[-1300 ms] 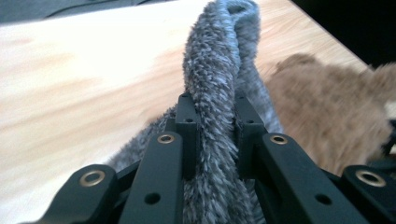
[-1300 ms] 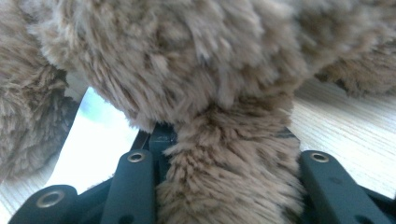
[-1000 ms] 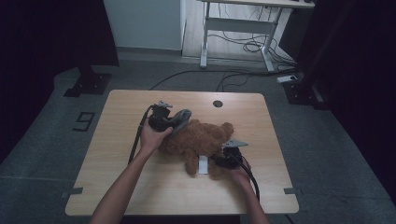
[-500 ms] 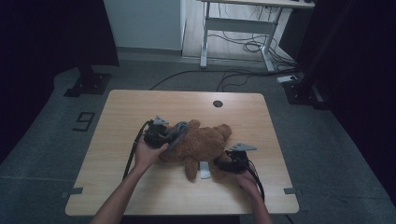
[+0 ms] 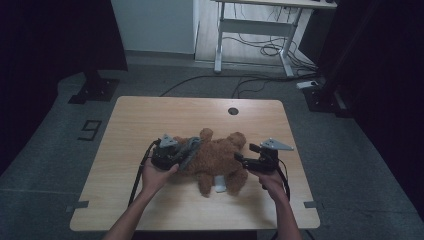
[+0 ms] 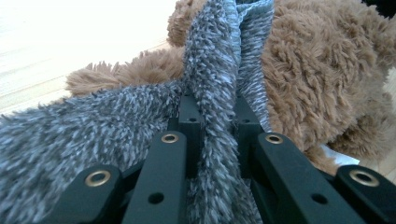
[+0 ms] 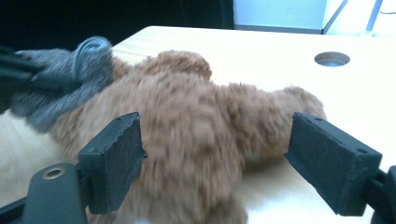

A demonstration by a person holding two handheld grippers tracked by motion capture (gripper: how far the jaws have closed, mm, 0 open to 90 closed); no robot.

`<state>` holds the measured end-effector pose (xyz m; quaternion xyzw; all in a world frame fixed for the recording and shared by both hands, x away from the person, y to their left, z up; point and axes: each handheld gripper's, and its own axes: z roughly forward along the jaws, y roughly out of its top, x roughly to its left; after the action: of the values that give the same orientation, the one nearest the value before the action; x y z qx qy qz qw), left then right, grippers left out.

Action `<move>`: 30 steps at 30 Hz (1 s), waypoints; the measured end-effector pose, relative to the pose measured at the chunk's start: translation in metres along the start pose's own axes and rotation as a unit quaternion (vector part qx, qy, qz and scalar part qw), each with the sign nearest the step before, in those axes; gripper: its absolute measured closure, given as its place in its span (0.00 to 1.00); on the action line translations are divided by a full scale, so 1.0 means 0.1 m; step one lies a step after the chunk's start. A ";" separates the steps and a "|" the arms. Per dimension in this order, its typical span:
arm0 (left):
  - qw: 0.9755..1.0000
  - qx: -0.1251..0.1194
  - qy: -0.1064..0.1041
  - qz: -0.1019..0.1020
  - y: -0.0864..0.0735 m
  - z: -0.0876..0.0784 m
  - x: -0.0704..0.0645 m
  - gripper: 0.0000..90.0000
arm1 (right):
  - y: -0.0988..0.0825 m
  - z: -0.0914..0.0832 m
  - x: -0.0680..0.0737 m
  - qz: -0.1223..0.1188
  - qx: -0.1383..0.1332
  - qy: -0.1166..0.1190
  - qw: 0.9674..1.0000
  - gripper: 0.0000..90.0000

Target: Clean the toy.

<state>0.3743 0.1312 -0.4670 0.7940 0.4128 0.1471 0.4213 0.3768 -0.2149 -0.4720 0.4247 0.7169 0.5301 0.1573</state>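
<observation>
Left tongs (image 5: 181, 156) clenched on the grey scarf (image 6: 219, 70) of the brown plush bear (image 5: 217, 159), which lies on the tabletop (image 5: 150, 120) between both tongs. Right tongs (image 5: 241, 159) released, jaws just opening, nothing gripped.

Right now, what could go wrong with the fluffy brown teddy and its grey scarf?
The left gripper is shut on the fuzzy grey scarf; pulling might drag the fluffy brown teddy bear across the wooden table. The right gripper has just opened, its pads off the bear, so nothing steadies it.
</observation>
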 end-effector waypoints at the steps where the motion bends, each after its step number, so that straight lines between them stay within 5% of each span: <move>1: 1.000 0.000 -0.001 0.002 -0.01 0.00 0.00 0.87 | 0.03 0.04 0.00 -0.001 0.005 0.000 1.000 0.20; 6: 1.000 -0.008 -0.011 -0.002 -0.06 -0.04 0.00 0.87 | 0.02 0.32 0.12 0.002 0.055 0.019 0.998 0.16; 11: 0.999 -0.011 -0.035 -0.013 -0.13 -0.08 0.00 0.87 | -0.27 0.47 0.22 0.000 0.095 0.017 0.995 0.16; 14: 0.999 -0.013 -0.041 -0.010 -0.19 -0.11 -0.03 0.87 | -0.39 0.45 0.21 0.008 0.084 0.031 0.996 0.26; 19: 0.998 -0.014 -0.051 -0.013 -0.26 -0.16 -0.06 0.87 | -0.49 0.38 0.29 -0.031 0.069 0.037 0.996 0.46; 23: 0.997 -0.016 -0.064 -0.026 -0.28 -0.21 -0.07 0.87 | -0.62 0.31 0.35 -0.047 0.056 0.037 0.997 0.52; 27: 0.998 -0.031 -0.060 -0.015 -0.05 -0.35 -0.17 0.87 | -0.65 0.29 0.37 -0.054 0.047 0.028 0.997 0.53; 30: 0.995 -0.061 -0.077 0.001 0.22 -0.35 -0.36 0.87 | -0.66 0.31 0.41 -0.065 0.043 0.022 0.997 0.53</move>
<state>0.3435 0.1152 -0.4244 0.7761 0.3690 0.1110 0.4992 0.3441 -0.1689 -0.5336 0.3719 0.7684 0.4966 0.1571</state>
